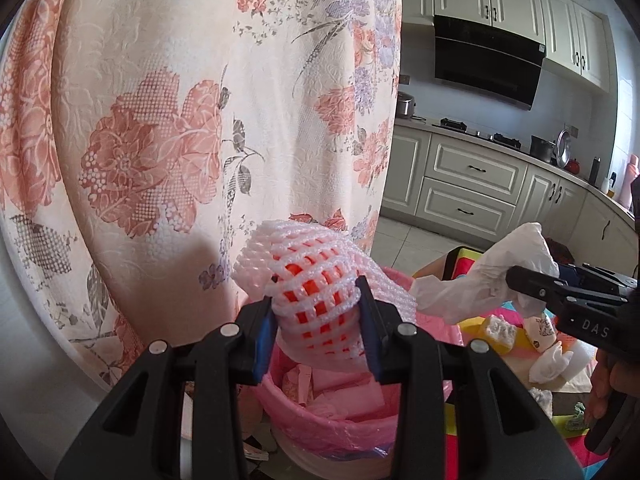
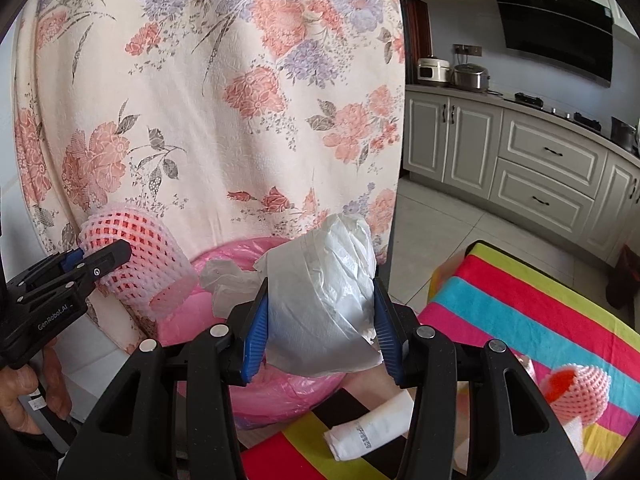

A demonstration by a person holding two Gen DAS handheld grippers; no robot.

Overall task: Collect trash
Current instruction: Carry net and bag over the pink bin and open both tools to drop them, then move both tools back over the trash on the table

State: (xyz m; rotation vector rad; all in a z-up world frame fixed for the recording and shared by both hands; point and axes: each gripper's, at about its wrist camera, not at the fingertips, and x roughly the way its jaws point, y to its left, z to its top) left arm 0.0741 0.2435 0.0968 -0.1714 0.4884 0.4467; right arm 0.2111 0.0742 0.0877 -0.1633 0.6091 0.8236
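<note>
My left gripper (image 1: 318,322) is shut on a pink foam fruit net (image 1: 320,280) with orange showing through its mesh, held over the pink-lined trash bin (image 1: 332,420). In the right wrist view that foam net (image 2: 140,256) hangs left of the bin (image 2: 280,392), with the left gripper (image 2: 100,258) clamped on it. My right gripper (image 2: 320,312) is shut on a crumpled white tissue wad (image 2: 320,288) above the bin's rim. The left wrist view shows the white wad (image 1: 492,276) at the right, in the right gripper (image 1: 524,284).
A floral curtain (image 1: 180,120) hangs just behind the bin. A striped colourful mat (image 2: 520,312) lies to the right with another foam net (image 2: 580,392), a white paper roll (image 2: 372,428) and paper scraps (image 1: 540,340). Kitchen cabinets (image 2: 540,168) stand beyond.
</note>
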